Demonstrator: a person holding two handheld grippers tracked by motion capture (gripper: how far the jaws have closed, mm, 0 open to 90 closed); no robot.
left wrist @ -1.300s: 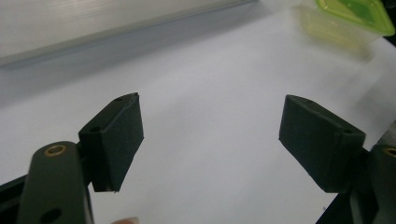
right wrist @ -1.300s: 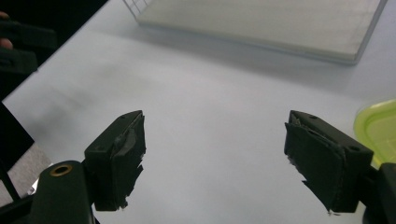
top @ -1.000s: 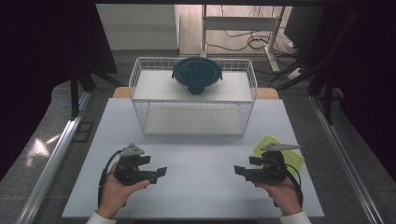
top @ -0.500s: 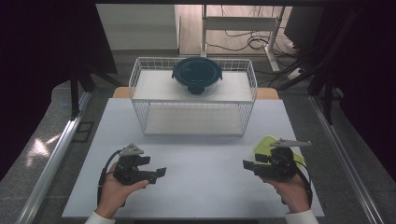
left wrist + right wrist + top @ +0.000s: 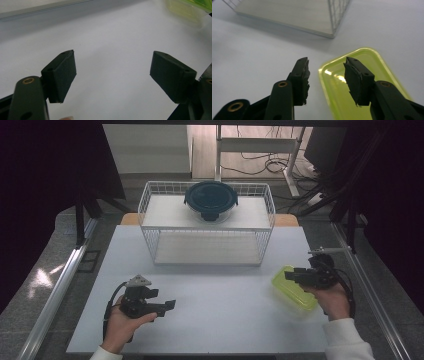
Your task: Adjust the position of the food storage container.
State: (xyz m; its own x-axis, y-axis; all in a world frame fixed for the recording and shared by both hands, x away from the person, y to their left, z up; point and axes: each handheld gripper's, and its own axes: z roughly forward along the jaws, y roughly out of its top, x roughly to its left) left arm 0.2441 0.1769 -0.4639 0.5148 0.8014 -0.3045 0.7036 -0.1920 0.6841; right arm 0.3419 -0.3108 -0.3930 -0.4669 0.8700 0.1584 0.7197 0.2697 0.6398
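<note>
The right claw (image 5: 325,75) hangs released over the near-left rim of a yellow-green lid (image 5: 362,85) (jaws straddling that rim) near the table's (image 5: 225,320) right edge. The left claw (image 5: 167,306), also released, sits well apart near the front-left.

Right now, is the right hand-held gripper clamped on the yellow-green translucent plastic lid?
No: the right hand-held gripper has its jaws apart above the yellow-green translucent plastic lid, nothing pinched between them.

White counter (image 5: 210,305) carries a white wire rack (image 5: 207,227); yellow-green lid (image 5: 294,287) lies near the rack's front-right corner.
</note>
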